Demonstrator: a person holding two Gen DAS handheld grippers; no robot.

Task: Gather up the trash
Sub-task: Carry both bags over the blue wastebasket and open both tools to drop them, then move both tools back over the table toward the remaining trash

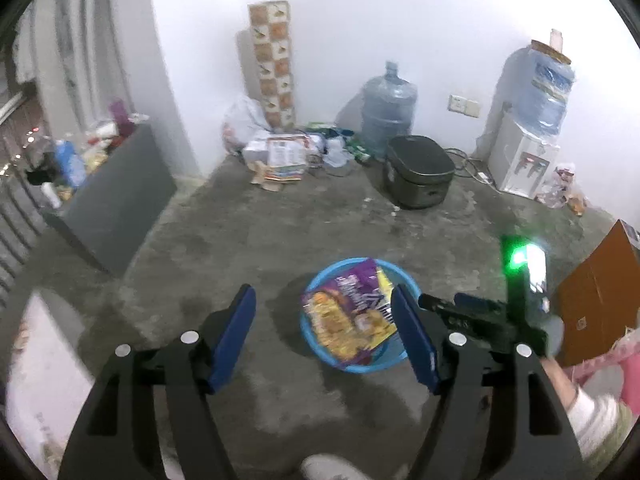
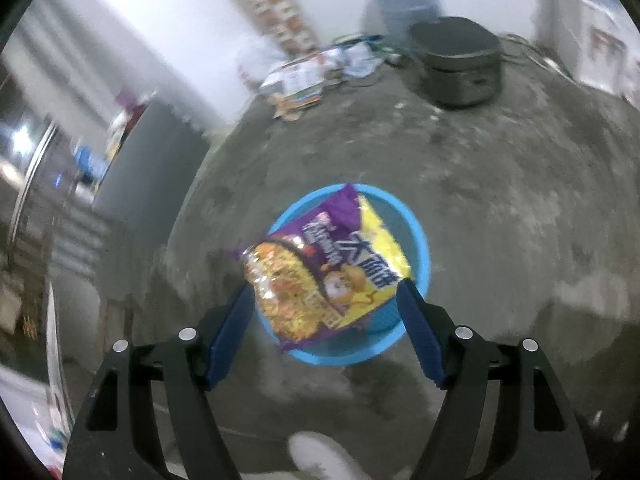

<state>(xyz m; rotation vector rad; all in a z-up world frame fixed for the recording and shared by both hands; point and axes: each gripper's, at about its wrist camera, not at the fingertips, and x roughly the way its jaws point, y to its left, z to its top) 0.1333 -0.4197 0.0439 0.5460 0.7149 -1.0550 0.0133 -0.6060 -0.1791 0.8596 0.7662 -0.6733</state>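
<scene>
Blue and round, a plastic basin [image 2: 416,240] sits on the grey concrete floor [image 1: 248,240]. A purple and yellow noodle wrapper [image 2: 320,276] lies in it, and one end pokes out over the rim. The left gripper [image 1: 324,336] hangs above the floor with its blue pads spread wide, and nothing is between them. The right gripper [image 2: 326,328] is above the basin with its pads spread wide too, and it holds nothing. The wrapper is below it, not touching the pads. By the far wall are a dark cooker [image 1: 418,170], a big water bottle [image 1: 388,106] and a pile of papers and bags [image 1: 288,152].
</scene>
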